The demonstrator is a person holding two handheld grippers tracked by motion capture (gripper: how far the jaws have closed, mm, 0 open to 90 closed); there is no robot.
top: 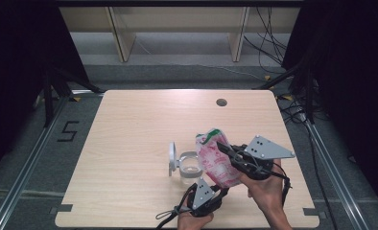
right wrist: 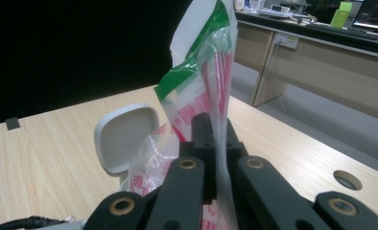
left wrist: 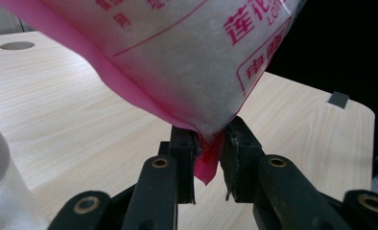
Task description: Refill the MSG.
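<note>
A round hole [top: 221, 102] was seen near the far edge of the wooden table [top: 129, 143]; a shelf unit [top: 177, 28] stood beyond, cables [top: 268, 43] trailed on the floor.

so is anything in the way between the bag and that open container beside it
Nothing visible. The bag, pinched by both grippers, hangs right beside the clear container, whose white lid stands flipped up on the far side.

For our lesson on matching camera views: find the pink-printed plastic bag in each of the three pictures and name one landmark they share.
High view: the bag stands right of centre, beside the clear container.
Left gripper view: it covers the top, its lower corner pinched between the left hand-held gripper jaws.
Right gripper view: it rises at centre, its thin film clamped by the right hand-held gripper.
Shared landmark: the round hole in the tabletop.
</note>
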